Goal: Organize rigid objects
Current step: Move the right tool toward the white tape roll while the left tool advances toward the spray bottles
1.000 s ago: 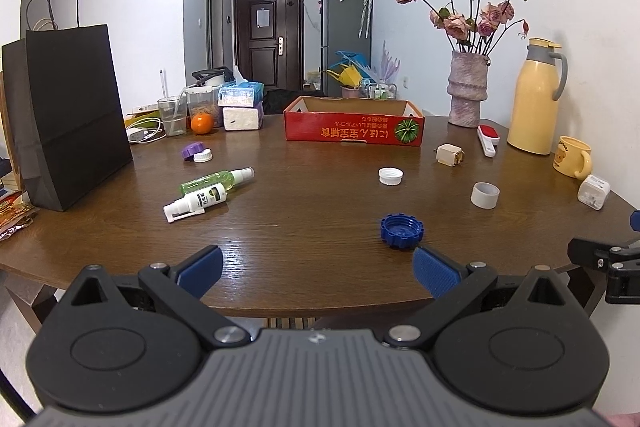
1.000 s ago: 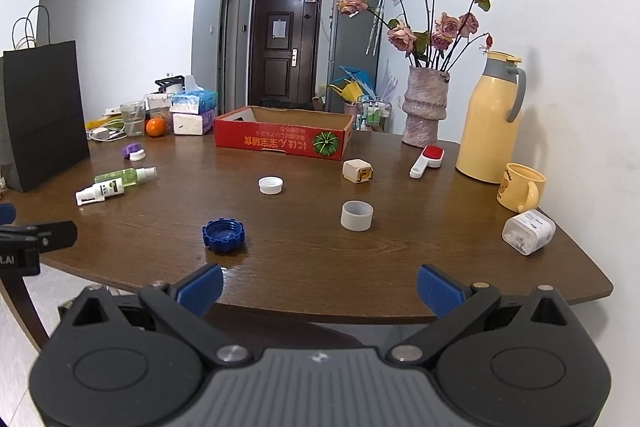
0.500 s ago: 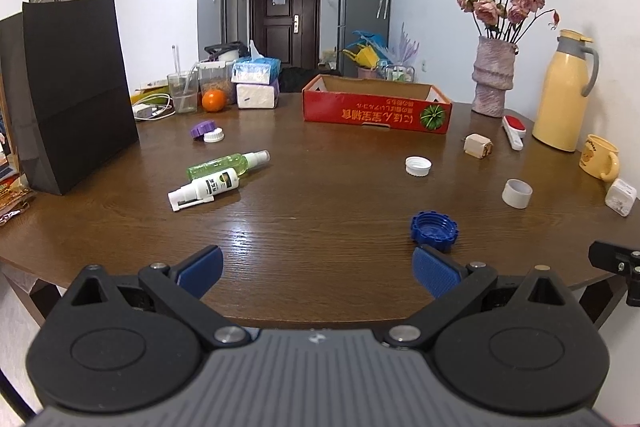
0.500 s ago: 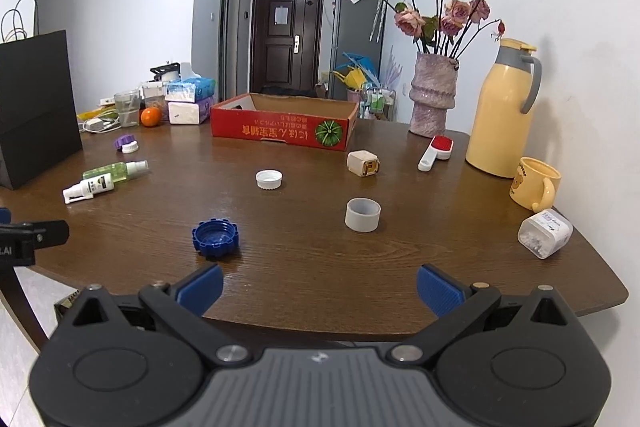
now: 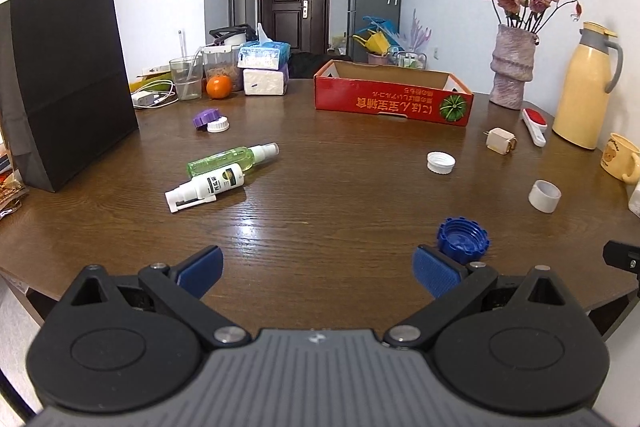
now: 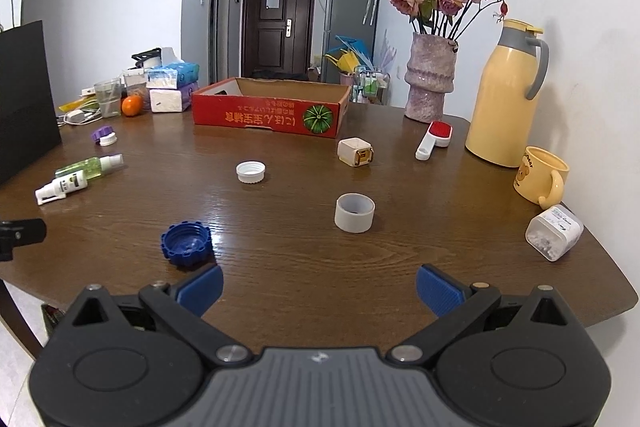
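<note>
Across the round brown wooden table (image 6: 280,239) the loose rigid pieces lay scattered, none yet gathered into the shallow red cardboard box (image 6: 268,115) at the far side. Both tools hovered above the near edge, each with its blue pads spread wide and gripping nothing: the left gripper (image 5: 318,269) and the right gripper (image 6: 318,287).

Closest to both was the blue ribbed plastic cap (image 6: 186,245), lying open side up just beyond the right gripper's left pad. A short grey plastic ring (image 6: 355,212) stood a little farther in, with a white screw cap (image 6: 251,171) and a small cream cube-shaped plug (image 6: 355,152) beyond it. Off to the left, a green spray bottle (image 5: 232,159) and a white spray bottle (image 5: 206,187) lay side by side, touching.

The step in hand looked like an approach to a first pick, probably the blue cap. To do it well, the chosen gripper should centre the cap between its pads, come down until the pads bracket the ribbed wall rather than ride over the low rim, then close squarely so it does not skate on the glossy wood. Carrying it high enough to clear the box's front wall would matter after that.
</note>
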